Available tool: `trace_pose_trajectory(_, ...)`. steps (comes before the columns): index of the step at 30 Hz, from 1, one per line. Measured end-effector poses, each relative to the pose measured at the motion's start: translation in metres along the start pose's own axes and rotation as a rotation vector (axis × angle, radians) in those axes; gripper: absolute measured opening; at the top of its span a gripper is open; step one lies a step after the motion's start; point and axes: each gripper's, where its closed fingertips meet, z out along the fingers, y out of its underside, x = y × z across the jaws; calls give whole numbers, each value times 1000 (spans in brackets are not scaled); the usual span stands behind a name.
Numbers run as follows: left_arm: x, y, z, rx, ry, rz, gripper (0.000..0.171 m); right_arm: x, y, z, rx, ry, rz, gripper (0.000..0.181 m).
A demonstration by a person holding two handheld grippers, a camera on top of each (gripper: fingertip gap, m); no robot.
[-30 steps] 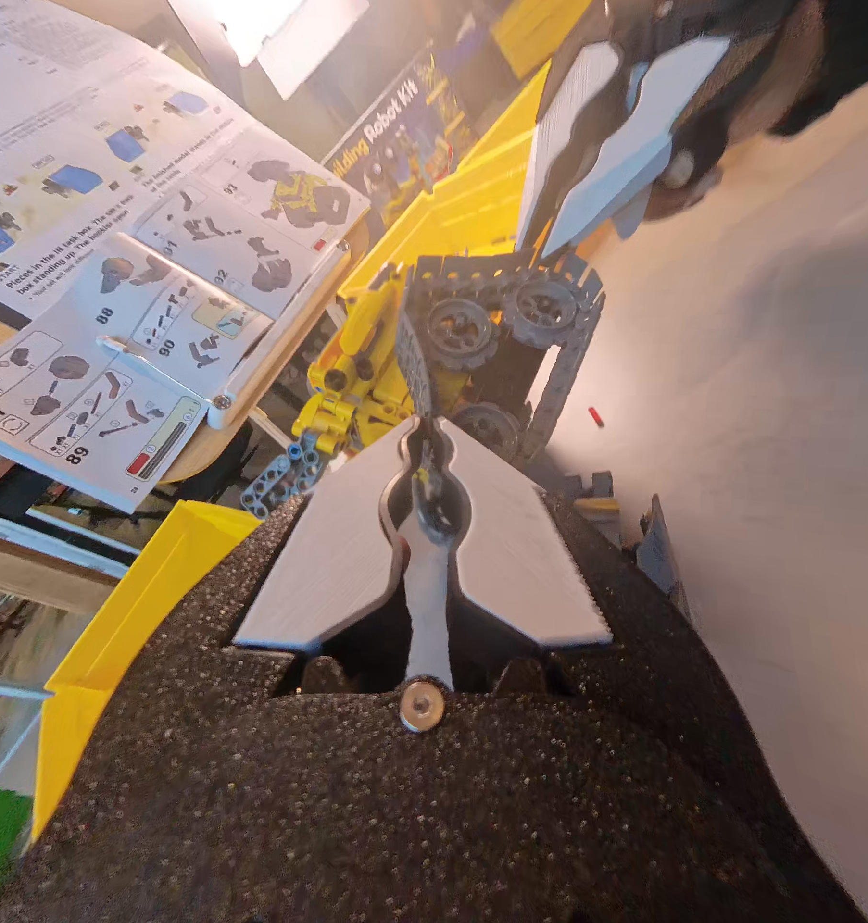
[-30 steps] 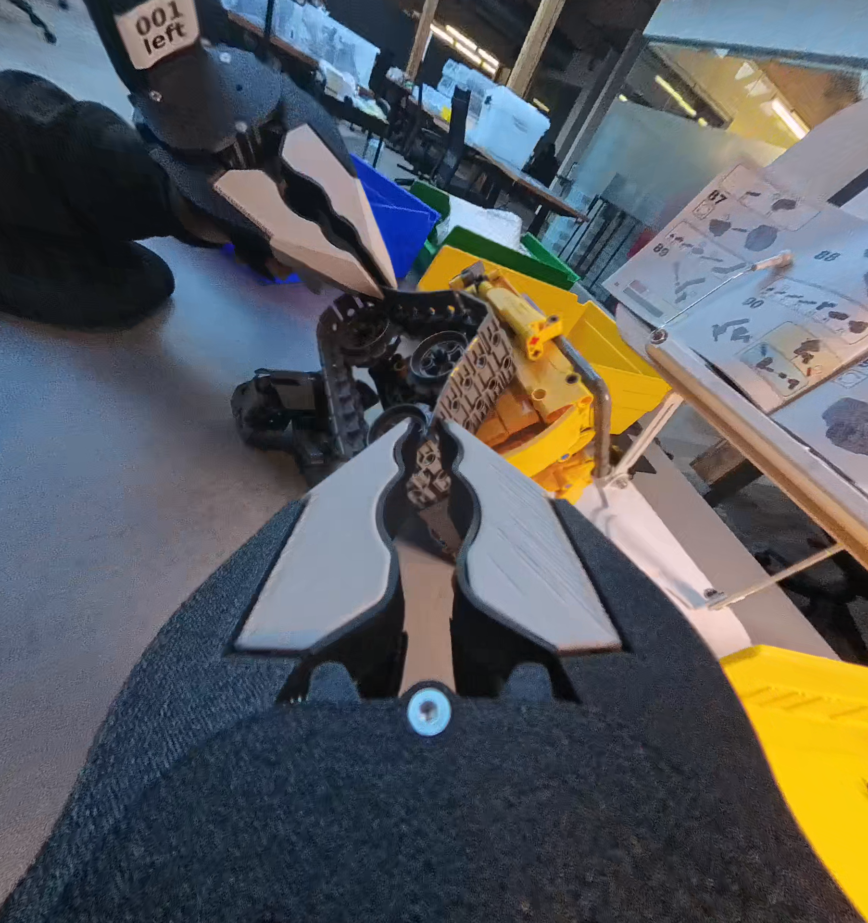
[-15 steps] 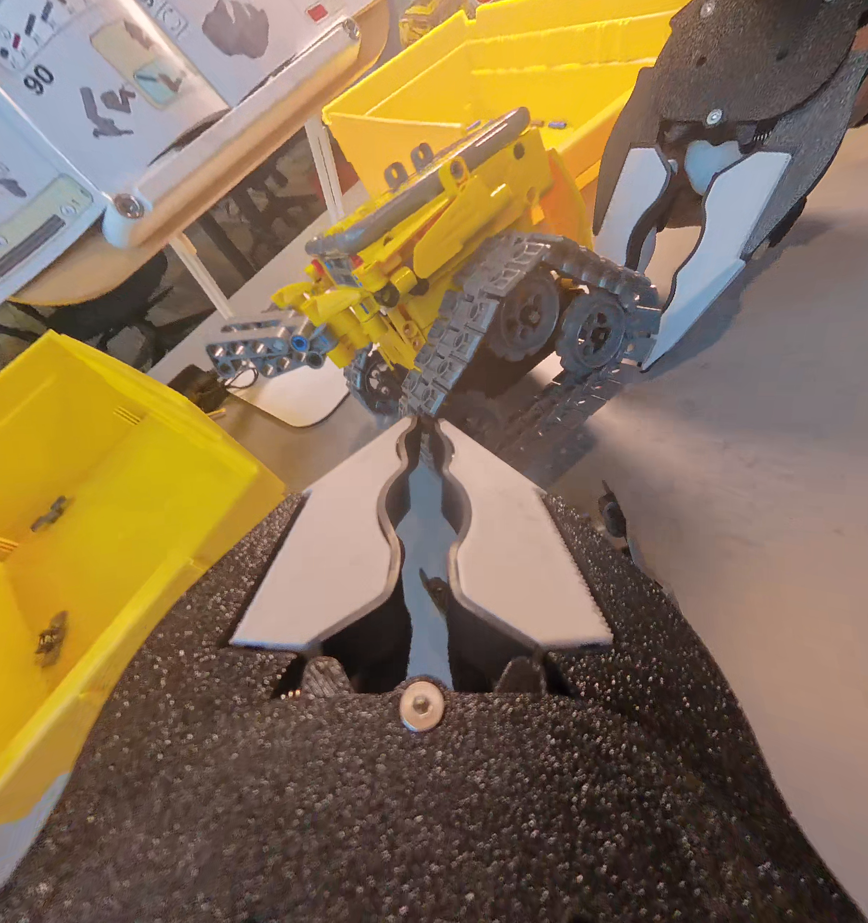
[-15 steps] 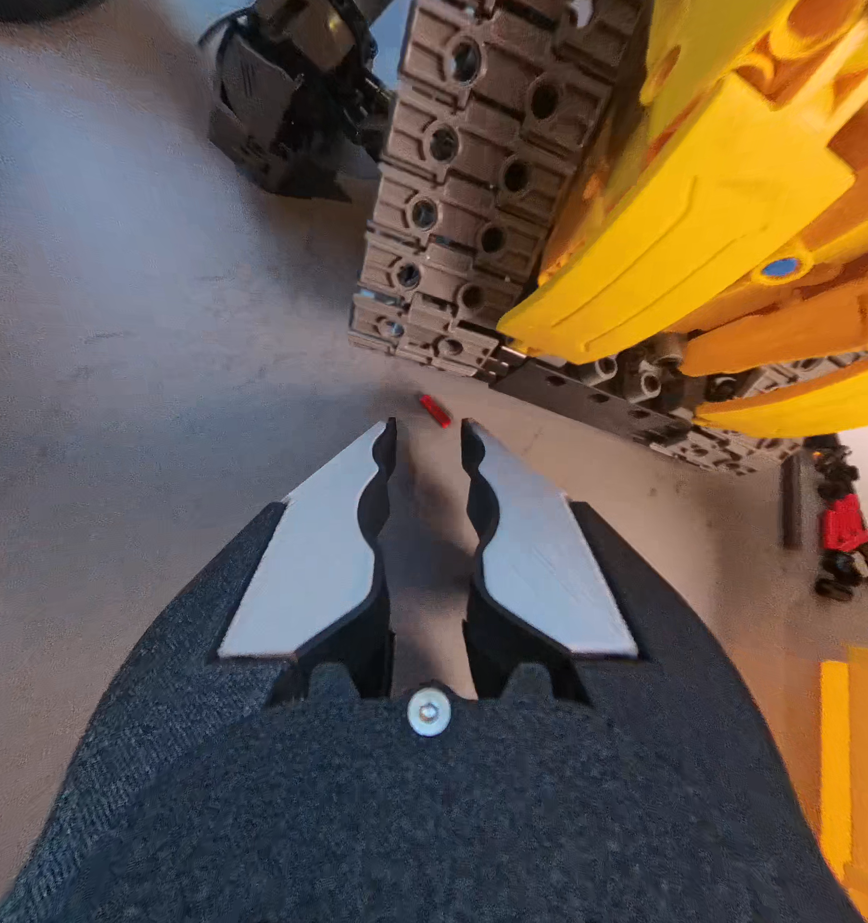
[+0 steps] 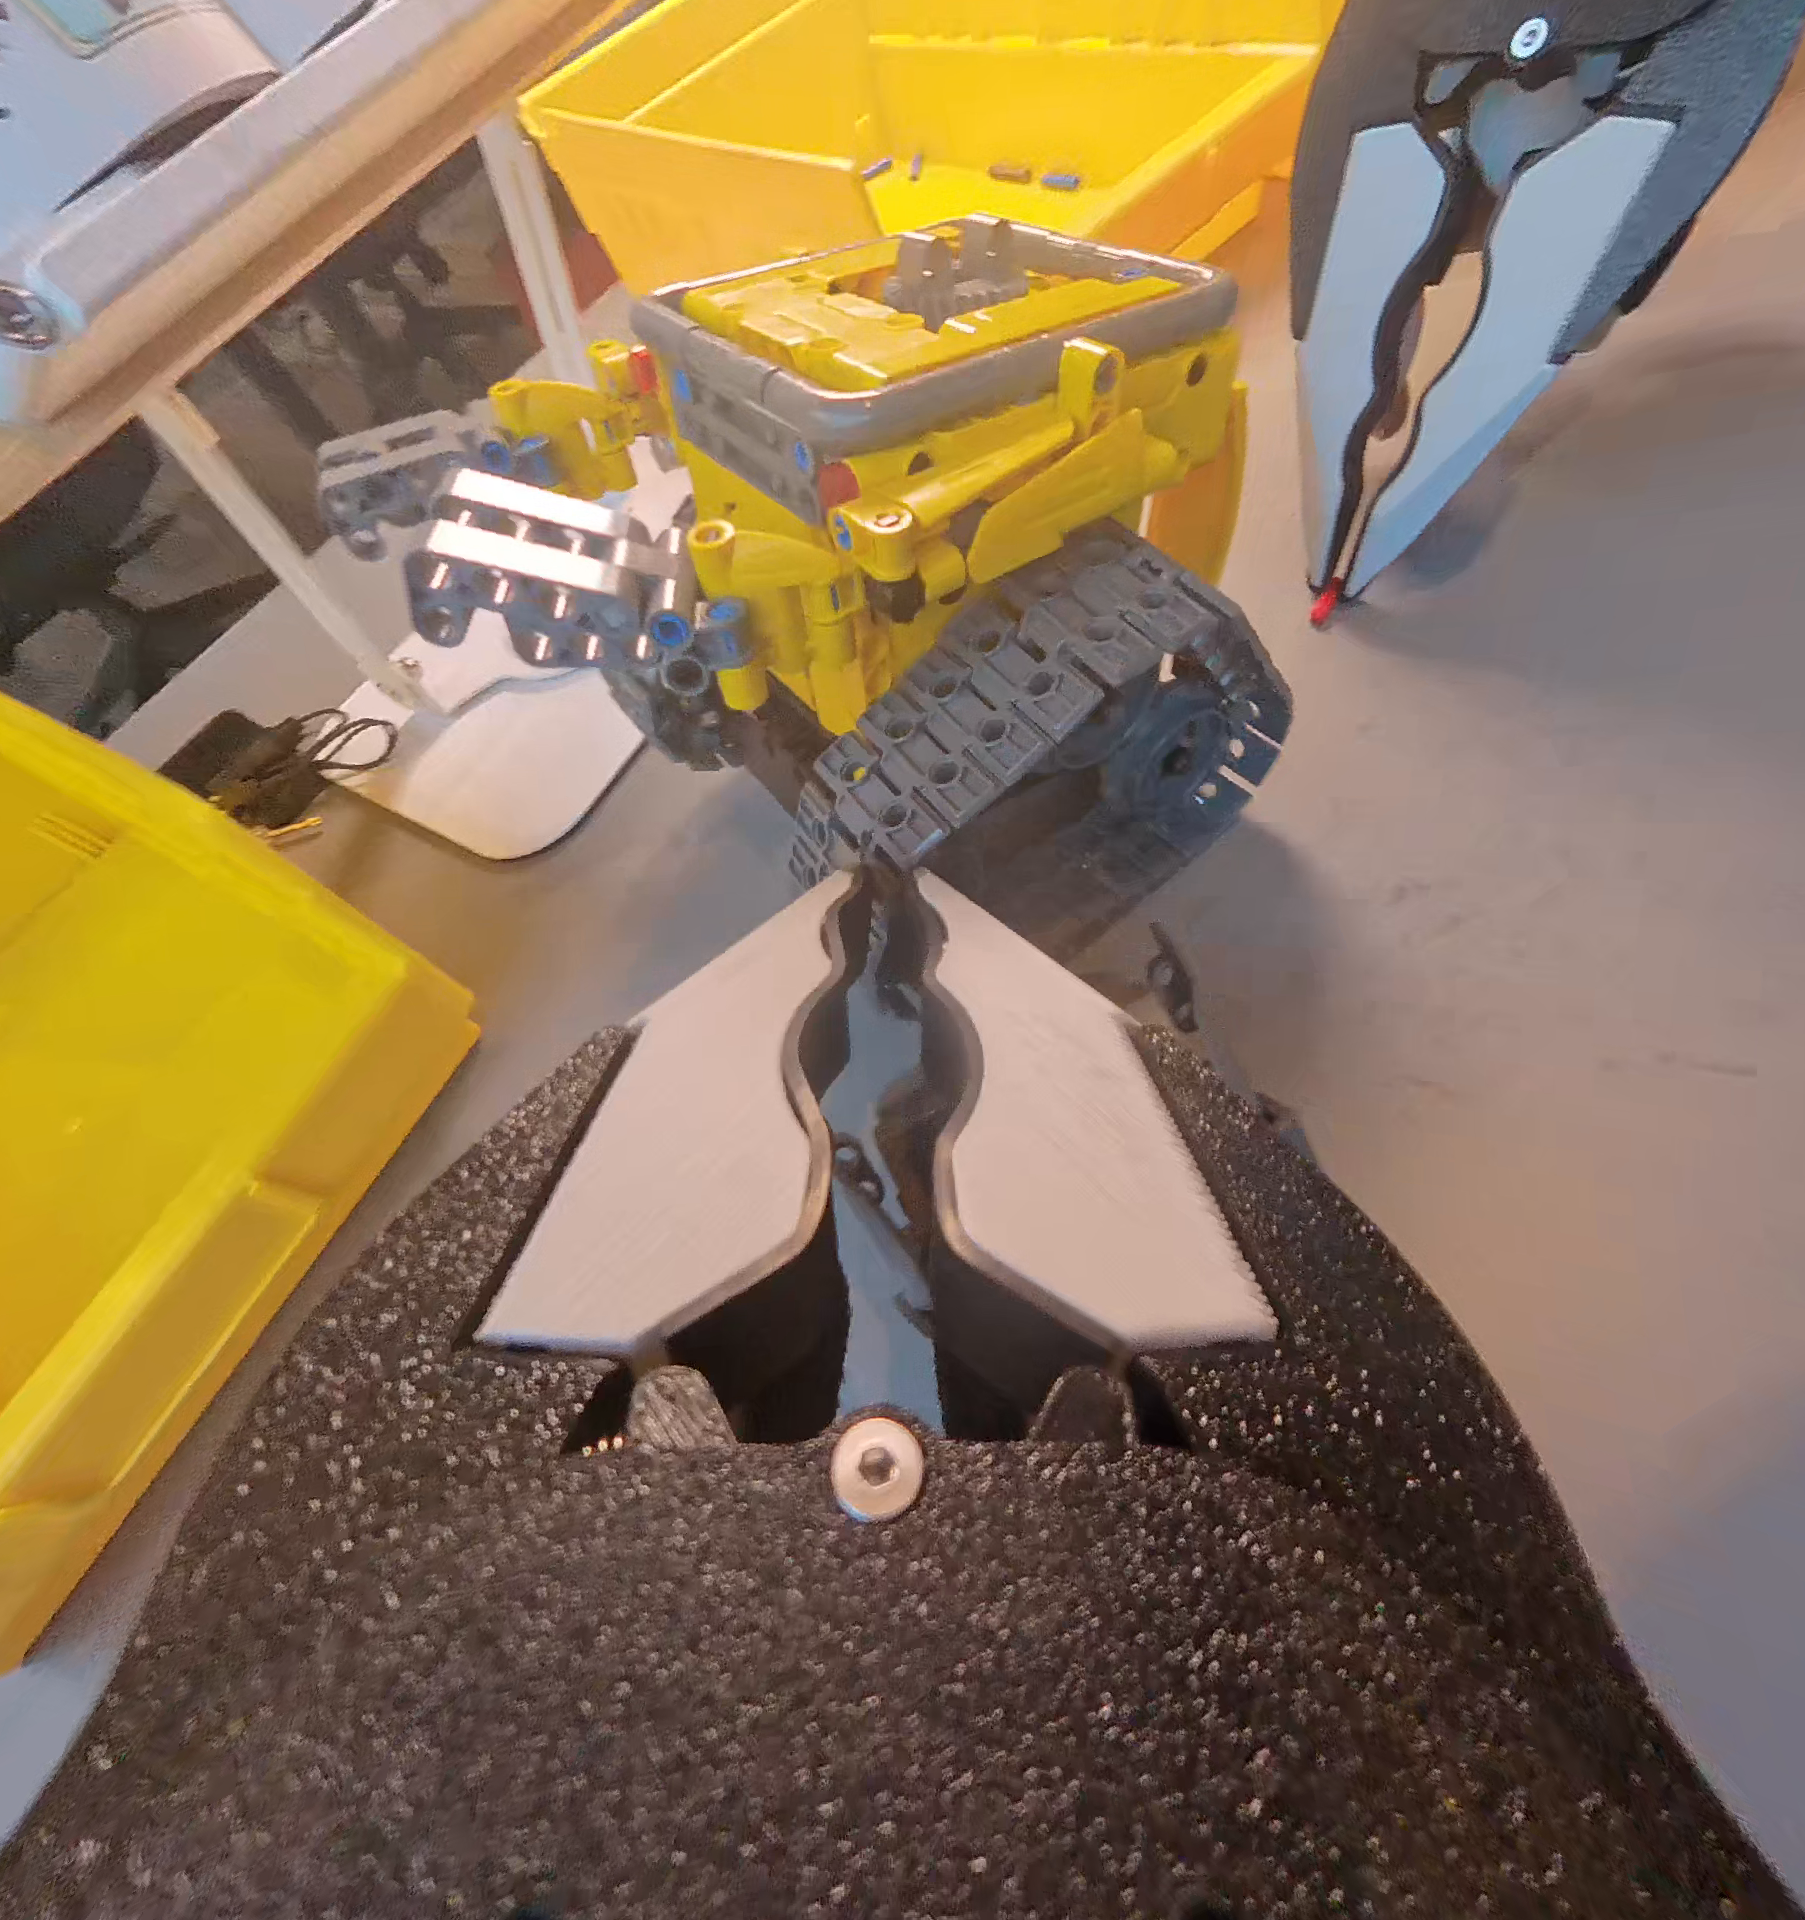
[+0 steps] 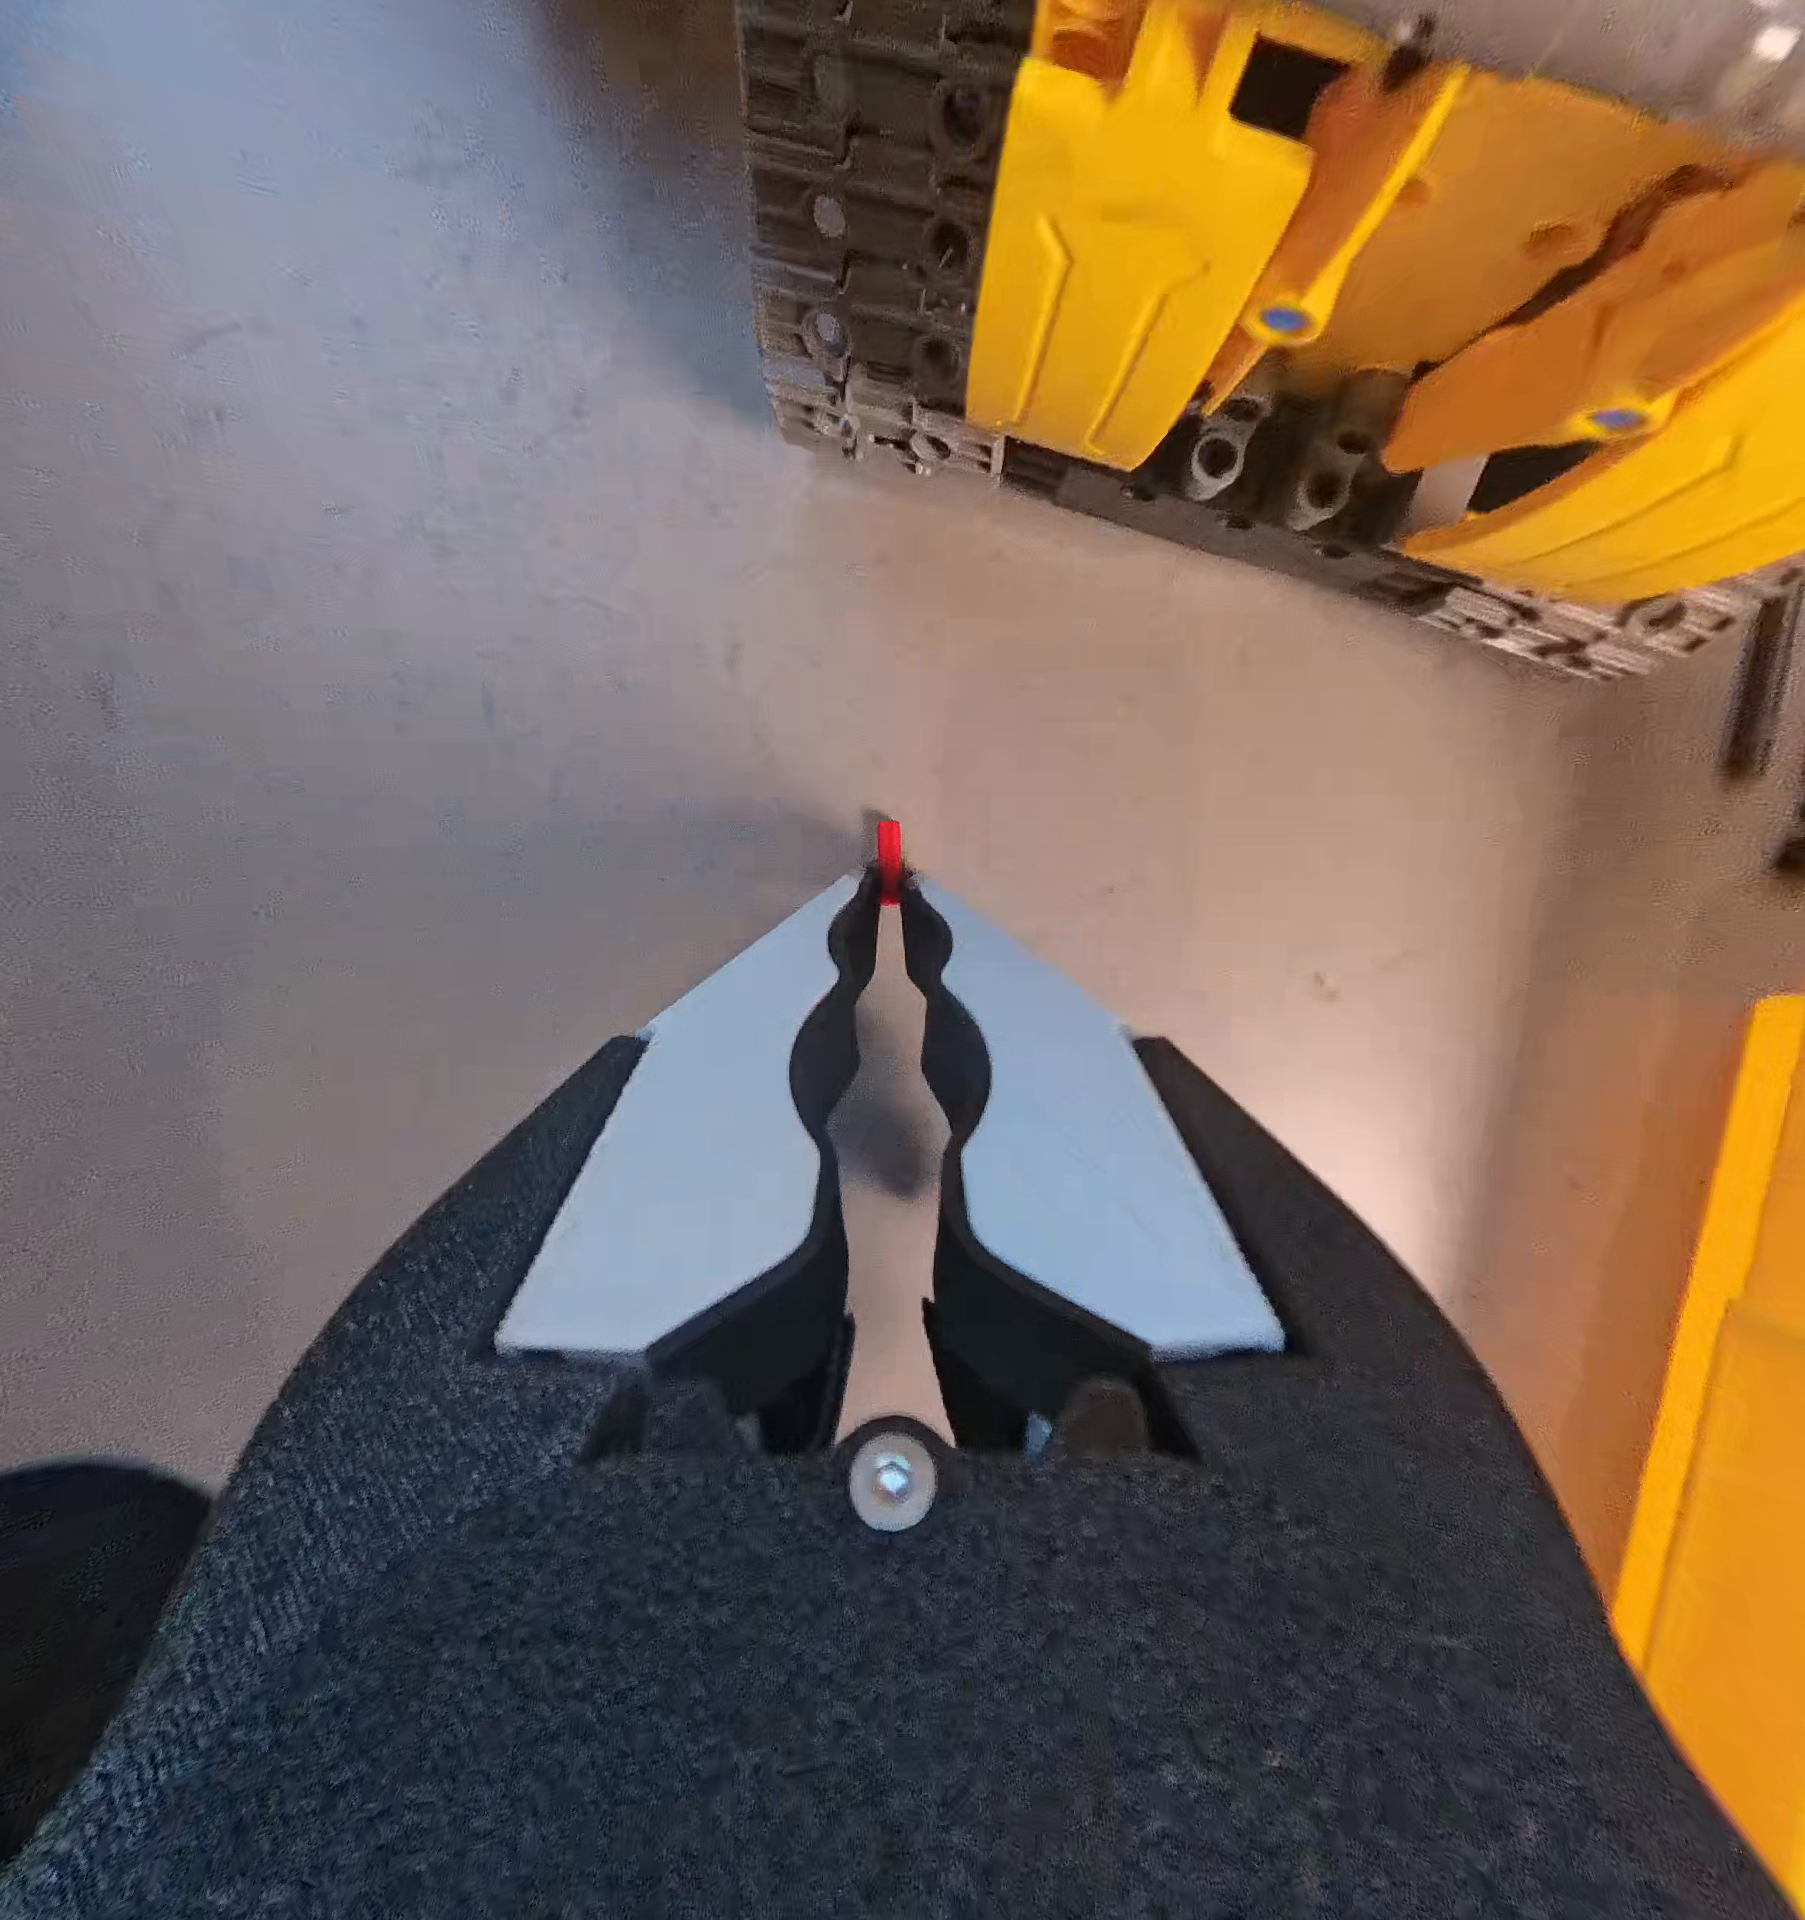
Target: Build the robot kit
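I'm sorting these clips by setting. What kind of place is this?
Probably a workshop bench for building toy brick kits: a yellow tracked brick-built vehicle stands on a grey tabletop among yellow parts bins, below a propped booklet stand.

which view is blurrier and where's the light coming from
Right wrist view: the yellow toy vehicle and the yellow bin are smeared by motion blur, with a warm glow on the floor at right; the red peg is fairly sharp. Left wrist view: the vehicle is crisp, edges stretched by the wide lens.
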Motion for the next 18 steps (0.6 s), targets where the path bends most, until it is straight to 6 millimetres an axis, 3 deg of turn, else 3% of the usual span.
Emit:
trace_pose_trajectory(2,8,-2,5,-9,45,1,5,1,0,-1,54,27,40,4)
trace_pose_trajectory(4,11,-3,8,-18,66,10,6,6,-2,-3,67,90,25,16)
trace_pose_trajectory(6,2,-3,5,-30,25,10,26,2,-15,-11,110,99,9,20)
trace_pose_trajectory(11,-10,-14,-38,-6,16,-167,60,-7,-54,-36,238,151,-50,22)
trace_pose_trajectory(14,3,-4,-50,-80,2,-248,91,-23,-67,-29,293,136,-81,25)
trace_pose_trajectory(16,19,10,-39,-152,-17,-258,105,-37,-76,-18,324,86,-91,25)
trace_pose_trajectory(18,23,30,-26,-244,-66,-214,108,-52,-84,-7,339,18,-102,25)
